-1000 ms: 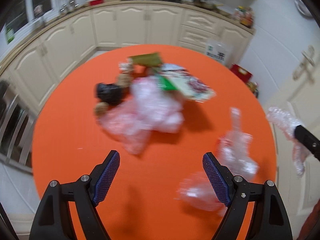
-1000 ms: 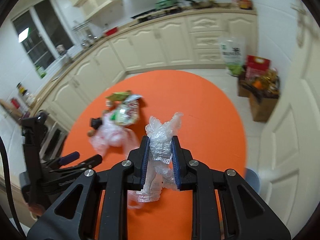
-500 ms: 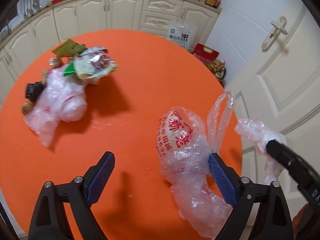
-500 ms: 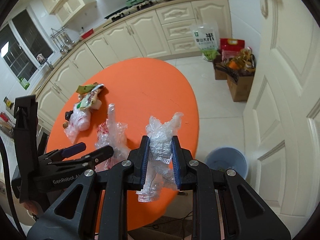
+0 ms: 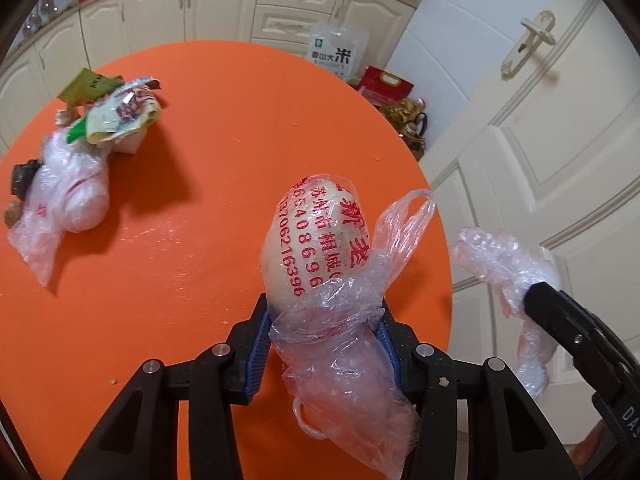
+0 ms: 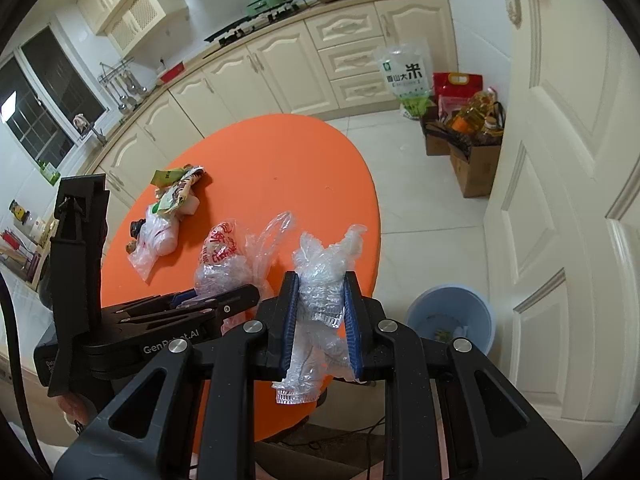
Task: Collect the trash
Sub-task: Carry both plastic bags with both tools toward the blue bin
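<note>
your left gripper [image 5: 323, 332] was closing its jaws on a clear plastic bag with red print [image 5: 320, 256], and the blue pads already pressed the crumpled film from both sides. the bag's rounded printed end stood up ahead of the fingers, a loose handle loop [image 5: 412, 216] flared to its right, and the rest hung down below the jaws over the orange table [image 5: 208, 184]. your right gripper [image 6: 320, 320] was clamped on a wad of clear bubble wrap [image 6: 324, 268], which stuck out above and below the 2 pads. from that camera the left gripper [image 6: 208, 300] sat just beside it, to the left, with the printed bag [image 6: 224, 252] in its fingers at the near edge of the table [image 6: 280, 160]. further back on the table lay a pile of trash [image 5: 80, 152]: a pale pink bag, a crumpled printed wrapper, a green packet and a small dark lump at its left end. on the floor by the white door [image 6: 568, 160], a blue bin [image 6: 452, 316] stood near the table's edge with some scraps inside. beyond were cream kitchen cabinets [image 6: 280, 64].
</note>
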